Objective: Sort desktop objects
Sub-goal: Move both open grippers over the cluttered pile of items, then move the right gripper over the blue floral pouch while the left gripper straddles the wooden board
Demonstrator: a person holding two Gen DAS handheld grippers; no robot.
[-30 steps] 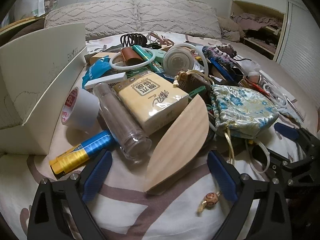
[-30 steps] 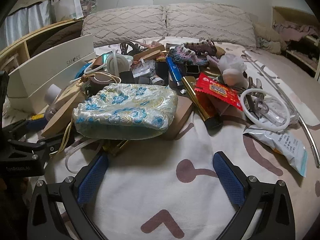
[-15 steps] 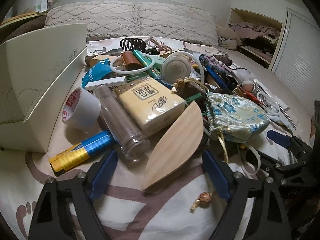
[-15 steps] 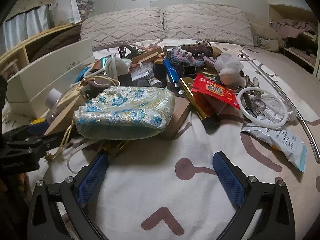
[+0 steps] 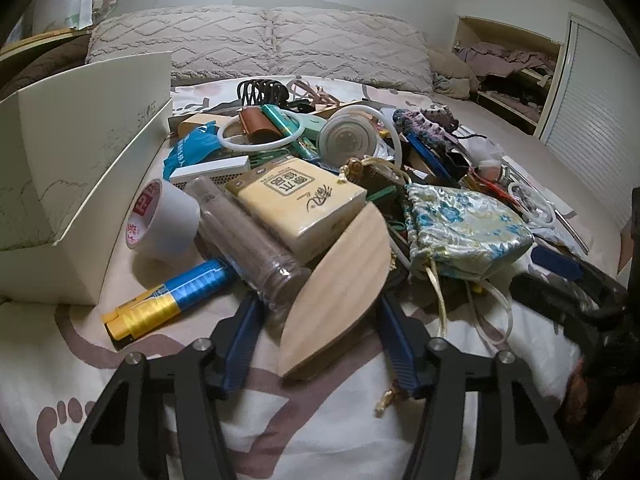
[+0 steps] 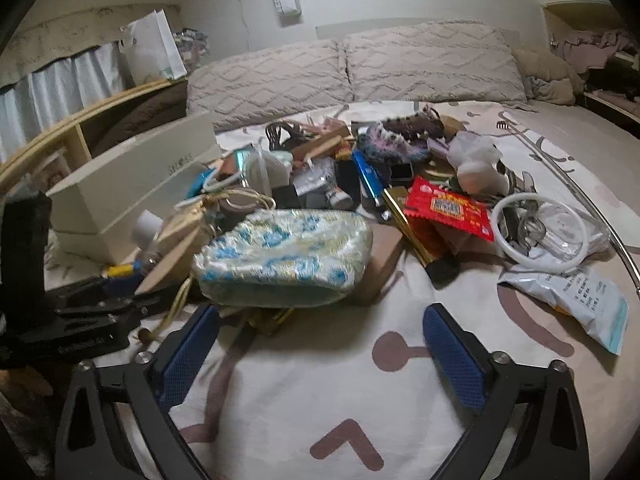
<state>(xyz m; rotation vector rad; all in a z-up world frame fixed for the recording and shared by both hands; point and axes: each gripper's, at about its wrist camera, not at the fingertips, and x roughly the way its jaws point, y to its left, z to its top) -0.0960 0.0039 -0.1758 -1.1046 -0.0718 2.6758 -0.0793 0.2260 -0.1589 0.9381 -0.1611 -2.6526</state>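
Note:
A pile of small objects lies on the bed sheet (image 5: 344, 420). My left gripper (image 5: 318, 314) is low over the sheet and its jaws are closing. A leaf-shaped wooden piece (image 5: 340, 288) lies between the blue pads, which I do not see pressing on it. The mouth of a clear bottle (image 5: 248, 232) sits by the left pad. My right gripper (image 6: 320, 320) stands wide, its jaws just starting to close, with only sheet between them. A blue-flowered brocade pouch (image 6: 280, 260) lies just beyond its tips. The same pouch (image 5: 464, 232) is right of the wooden piece.
A white box (image 5: 80, 160) stands at the left, with a tape roll (image 5: 164, 220), a blue-yellow tube (image 5: 168, 304) and a tissue pack (image 5: 296, 200) beside it. A red packet (image 6: 448, 208), white ring (image 6: 540, 236), white pouch (image 6: 576, 292) and metal rod (image 6: 592, 208) lie right. Pillows (image 6: 352, 68) line the back.
The left gripper's pads have drawn in from wide apart to close beside the wooden piece. The right gripper has tilted slightly and sits a little nearer the pouch.

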